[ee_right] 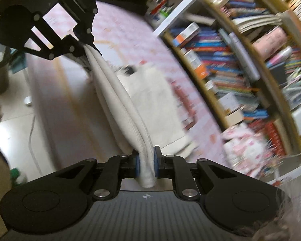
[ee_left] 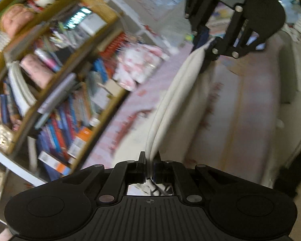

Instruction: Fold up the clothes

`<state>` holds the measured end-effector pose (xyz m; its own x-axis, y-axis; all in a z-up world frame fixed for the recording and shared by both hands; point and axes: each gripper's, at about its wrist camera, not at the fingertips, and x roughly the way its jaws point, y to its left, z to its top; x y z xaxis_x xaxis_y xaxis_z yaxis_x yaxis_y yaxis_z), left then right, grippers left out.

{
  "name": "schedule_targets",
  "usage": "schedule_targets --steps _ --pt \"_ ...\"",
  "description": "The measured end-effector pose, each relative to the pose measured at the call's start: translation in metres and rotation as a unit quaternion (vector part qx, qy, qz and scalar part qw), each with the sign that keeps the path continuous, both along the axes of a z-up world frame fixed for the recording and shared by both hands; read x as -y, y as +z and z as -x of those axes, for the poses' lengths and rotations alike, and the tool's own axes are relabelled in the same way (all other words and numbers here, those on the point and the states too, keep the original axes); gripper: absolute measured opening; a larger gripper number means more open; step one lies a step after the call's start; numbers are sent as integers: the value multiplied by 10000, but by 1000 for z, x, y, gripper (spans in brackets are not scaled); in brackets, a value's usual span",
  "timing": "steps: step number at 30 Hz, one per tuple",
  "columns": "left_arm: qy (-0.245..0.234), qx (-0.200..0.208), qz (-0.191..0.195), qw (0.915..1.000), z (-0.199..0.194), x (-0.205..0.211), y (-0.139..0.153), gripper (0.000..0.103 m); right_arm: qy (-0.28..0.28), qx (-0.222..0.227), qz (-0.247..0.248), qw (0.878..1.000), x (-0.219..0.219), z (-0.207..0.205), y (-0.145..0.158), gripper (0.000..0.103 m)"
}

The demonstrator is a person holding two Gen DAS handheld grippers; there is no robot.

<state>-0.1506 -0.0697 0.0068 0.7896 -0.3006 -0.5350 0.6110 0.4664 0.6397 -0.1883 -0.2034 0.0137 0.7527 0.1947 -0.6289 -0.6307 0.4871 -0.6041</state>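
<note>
Both tools, left tool (ee_left: 149,167) and right tool (ee_right: 146,163), clamp cream cloth (ee_right: 118,100)

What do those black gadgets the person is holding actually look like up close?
Each hand-held gripper, left and right, is matte black plastic: a ribbed body with a small crosshair mark, two round side discs, linkage bars with silver rivets, and two fingers faced with blue pads.

Wooden bookshelf (ee_left: 56,76) crammed w/ books beside pink-patterned bed (ee_right: 130,40); pale tile floor (ee_right: 16,124).
</note>
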Motion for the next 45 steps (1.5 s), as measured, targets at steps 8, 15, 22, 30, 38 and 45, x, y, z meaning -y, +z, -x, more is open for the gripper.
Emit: schedule_targets --steps 8,15,22,30,38,45 --pt "400 276 51 9988 -51 24 -1 6 38 273 -223 9994 7 -52 25 12" --pt "841 71 -84 9964 -97 38 -17 6 290 152 -444 9985 19 -107 22 12" --pt "1300 -262 -264 9908 -142 49 -38 10 513 -219 -617 9965 26 -170 1 12" --pt "1852 -430 -577 9801 -179 54 -69 55 498 -804 -618 9936 26 -228 -39 23" --pt "1700 -816 -130 9820 -184 40 -46 84 9 -1416 -1412 9798 48 -255 -53 34" --pt "1428 -1523 894 9739 -189 29 -14 84 -80 -1376 -1692 9759 52 -257 -52 37"
